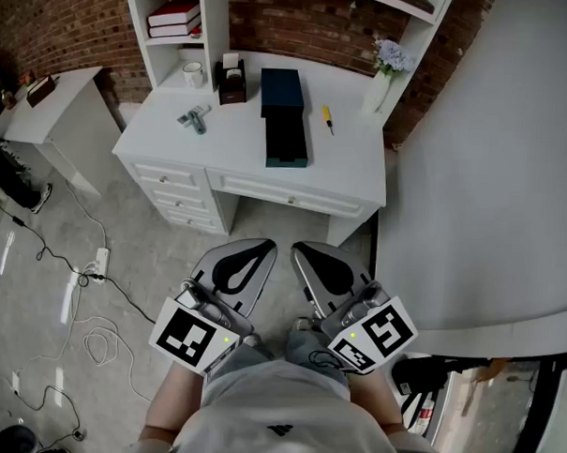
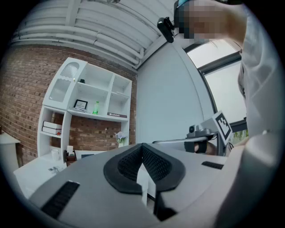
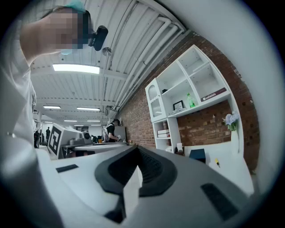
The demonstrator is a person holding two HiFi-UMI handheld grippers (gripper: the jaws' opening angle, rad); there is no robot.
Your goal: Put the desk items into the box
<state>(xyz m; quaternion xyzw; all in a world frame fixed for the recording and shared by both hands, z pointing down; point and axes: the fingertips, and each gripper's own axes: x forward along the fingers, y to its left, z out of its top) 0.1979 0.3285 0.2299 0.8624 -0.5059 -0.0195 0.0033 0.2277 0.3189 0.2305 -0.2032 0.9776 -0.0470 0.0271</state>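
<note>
Desk items lie on the white desk (image 1: 352,163), far ahead of me: a yellow pen (image 1: 328,119) right of the dark box (image 1: 285,127), a grey tool (image 1: 194,119) and a mug (image 1: 193,73) left of it. My left gripper (image 1: 252,254) and right gripper (image 1: 312,260) hang near my body, well apart from the desk, both claws pinched together on nothing.

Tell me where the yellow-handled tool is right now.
Head view: the yellow-handled tool lies on the white desk, right of the dark blue box and left of the flower vase.
</note>
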